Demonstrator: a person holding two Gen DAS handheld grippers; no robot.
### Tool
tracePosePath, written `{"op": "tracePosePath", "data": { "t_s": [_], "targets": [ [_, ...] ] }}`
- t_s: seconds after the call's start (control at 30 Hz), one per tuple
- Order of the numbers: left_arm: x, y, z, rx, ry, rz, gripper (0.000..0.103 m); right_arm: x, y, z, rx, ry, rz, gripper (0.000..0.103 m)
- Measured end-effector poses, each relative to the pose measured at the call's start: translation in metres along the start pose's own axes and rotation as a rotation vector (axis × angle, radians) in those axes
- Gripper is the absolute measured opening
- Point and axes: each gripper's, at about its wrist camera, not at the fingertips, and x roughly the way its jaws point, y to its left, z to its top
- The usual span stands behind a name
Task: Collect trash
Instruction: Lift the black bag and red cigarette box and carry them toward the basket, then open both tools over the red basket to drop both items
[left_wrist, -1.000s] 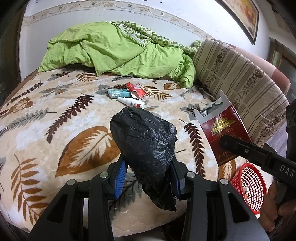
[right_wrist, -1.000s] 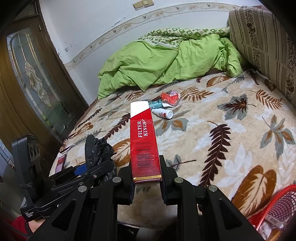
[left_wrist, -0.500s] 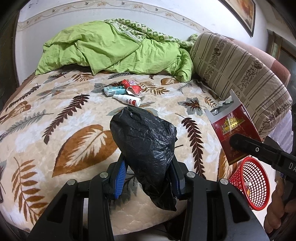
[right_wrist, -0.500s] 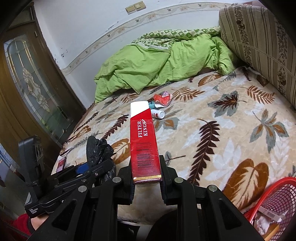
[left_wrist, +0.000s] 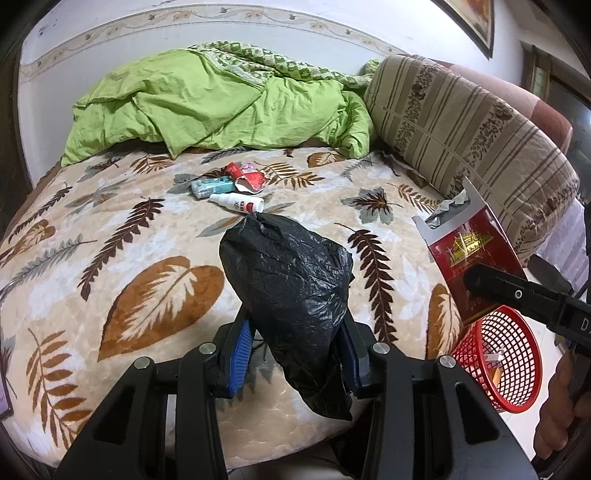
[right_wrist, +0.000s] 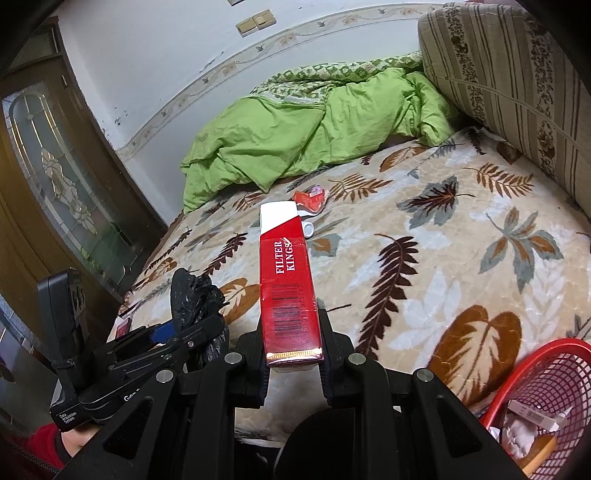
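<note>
My left gripper (left_wrist: 295, 354) is shut on a crumpled black plastic bag (left_wrist: 291, 295), held above the bed's near edge; the bag also shows in the right wrist view (right_wrist: 195, 299). My right gripper (right_wrist: 293, 354) is shut on a red cigarette carton (right_wrist: 288, 280) marked "FILTER KINGS"; in the left wrist view the carton (left_wrist: 469, 254) hangs above the red mesh basket (left_wrist: 498, 362). More trash lies mid-bed: a white bottle (left_wrist: 238, 202), a teal tube (left_wrist: 212, 185) and a red wrapper (left_wrist: 245, 175).
The red basket (right_wrist: 546, 402) on the floor by the bed holds paper and packets. A green duvet (left_wrist: 221, 107) is heaped at the far side. A striped cushion (left_wrist: 469, 122) lines the right. A dark door (right_wrist: 55, 177) stands left.
Both grippers have pulled back and to the right along the bed's edge, still holding the bag and the carton. The red basket has come further into both views.
</note>
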Motion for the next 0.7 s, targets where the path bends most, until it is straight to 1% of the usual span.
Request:
{"op": "tracePosePath", "data": {
  "t_s": [0.17, 0.3, 0.47, 0.57, 0.7],
  "targets": [
    [0.005, -0.015, 0.001, 0.040, 0.015, 0.000, 0.040, -0.008, -0.014, -0.002, 0.033, -0.007, -0.018, 0.023],
    [0.012, -0.030, 0.001, 0.097, 0.033, 0.015, 0.040, -0.016, -0.024, -0.004, 0.057, -0.015, -0.035, 0.023],
    [0.020, -0.052, 0.001, 0.155, 0.052, -0.006, 0.040, -0.031, -0.040, -0.007, 0.089, -0.036, -0.065, 0.023],
    [0.021, -0.072, 0.003, 0.203, 0.050, -0.041, 0.040, -0.046, -0.055, -0.009, 0.119, -0.050, -0.101, 0.023],
    [0.024, -0.105, 0.006, 0.255, 0.069, -0.123, 0.040, -0.070, -0.077, -0.015, 0.167, -0.071, -0.153, 0.023]
  ]
}}
